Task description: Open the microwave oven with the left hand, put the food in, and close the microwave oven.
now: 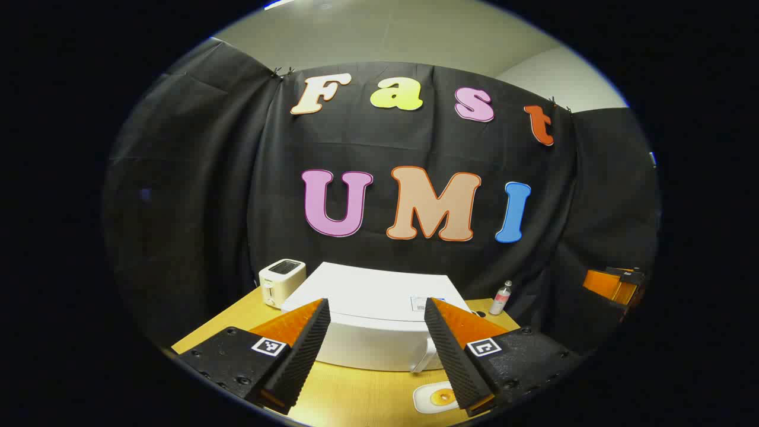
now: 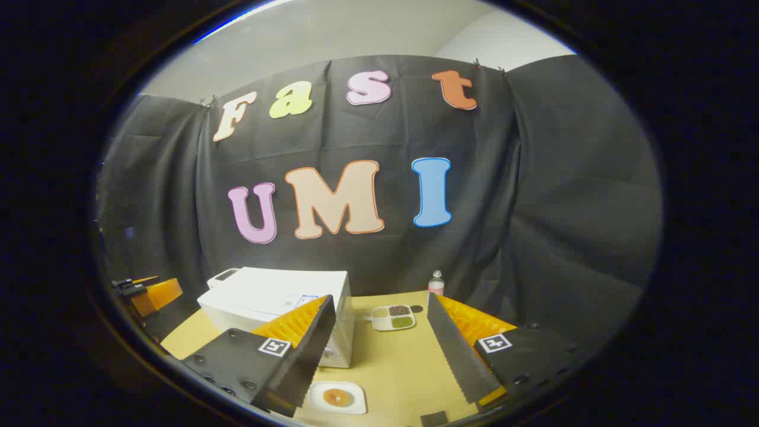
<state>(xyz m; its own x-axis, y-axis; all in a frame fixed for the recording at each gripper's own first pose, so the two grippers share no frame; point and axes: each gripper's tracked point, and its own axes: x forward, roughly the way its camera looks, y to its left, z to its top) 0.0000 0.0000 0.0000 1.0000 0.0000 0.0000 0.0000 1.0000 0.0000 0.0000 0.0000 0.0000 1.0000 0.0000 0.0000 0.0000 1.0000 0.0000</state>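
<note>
A white microwave oven [image 1: 373,320] stands on the wooden table, door shut, its handle [image 1: 426,356] at the front right corner. My left gripper [image 1: 376,350] hangs open above and in front of it, nothing between its fingers. In front of the oven lies a white plate with a round brown piece of food [image 1: 440,396]. The right gripper view has the same oven [image 2: 278,308] at the left and the food plate [image 2: 338,397] near the bottom. My right gripper [image 2: 379,356] is open over the table, above and right of that plate.
A white toaster [image 1: 281,281] stands left of the oven. A small bottle [image 1: 501,298] stands at the back right by the cloth wall. A divided tray of grains [image 2: 393,316] lies behind the open table area. The other gripper [image 2: 148,295] shows at the far left.
</note>
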